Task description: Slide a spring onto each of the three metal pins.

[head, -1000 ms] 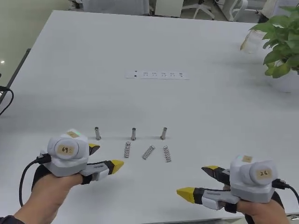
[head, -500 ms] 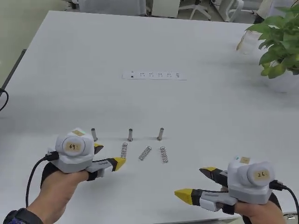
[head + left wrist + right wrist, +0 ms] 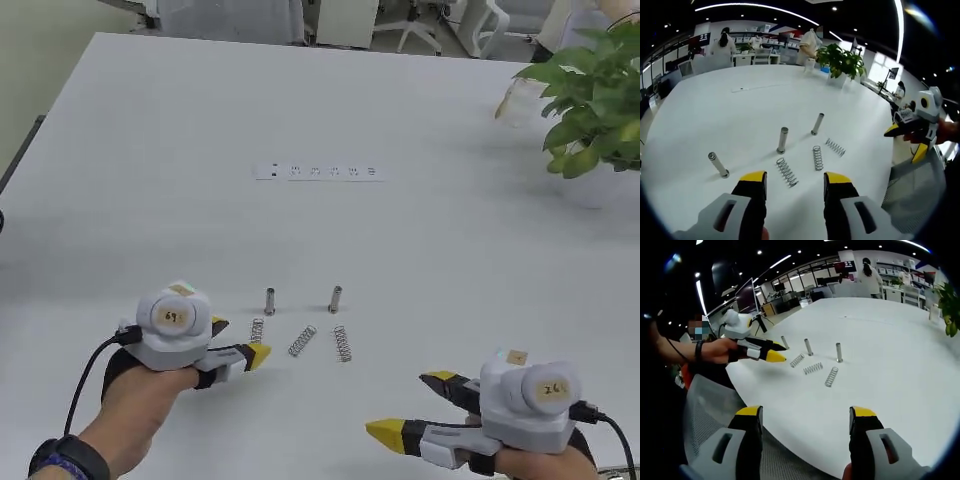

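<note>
Springs point(image 3: 302, 341) lie flat on the white table point(image 3: 420, 230), three in a loose row just on the near side of the upright metal pins point(image 3: 335, 298). None is threaded on yet. The left gripper point(image 3: 237, 340) hovers with its jaws apart right at the leftmost spring point(image 3: 787, 171). That spring sits just ahead of its yellow tips and between them, its long axis running roughly toward the pin row rather than across the jaws. The right gripper point(image 3: 410, 405), also spread wide and holding nothing, hangs well apart by the table's near edge, so I'd say the left is the one to pick. From overhead, the left gripper's body covers the leftmost pin point(image 3: 718, 165). How the spring ends are finished is too small to tell.
</note>
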